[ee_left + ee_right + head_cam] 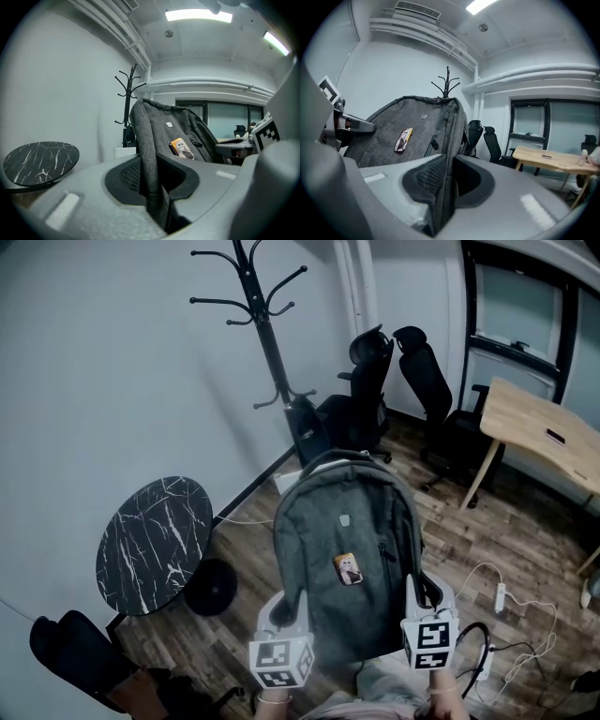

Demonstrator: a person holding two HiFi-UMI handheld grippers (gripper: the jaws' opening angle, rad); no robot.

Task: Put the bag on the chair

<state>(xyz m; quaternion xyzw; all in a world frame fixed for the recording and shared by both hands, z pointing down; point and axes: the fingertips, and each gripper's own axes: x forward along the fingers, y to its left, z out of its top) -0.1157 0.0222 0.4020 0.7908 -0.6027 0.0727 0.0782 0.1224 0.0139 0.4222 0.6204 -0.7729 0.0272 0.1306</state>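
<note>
Grey woven-fabric backpack [347, 540], carrying a small orange rectangular tag [348, 568] on its front panel, is held clear of the brown wood-plank floor [525, 549] by two hand-held grippers. The left hand-held gripper [284, 613] takes the bag's left side edge near its bottom. Its jaws are closed partway, and the dark pads [124, 176] press a fold of fabric between them. The right hand-held gripper [424, 604] clamps the right side seam in the same way, its pads [426, 180] bearing on the cloth.

Gripping opposite edges probably shares the weight and keeps the bag from twisting, with its top end pointing away from the person. The bag hangs in the air in front of the person, not yet on any seat. Two black high-backed office chairs [370, 381] stand well beyond it by the black coat stand [267, 343]. Another black chair [70, 652] sits at lower left. Which seat is intended cannot be told.
</note>
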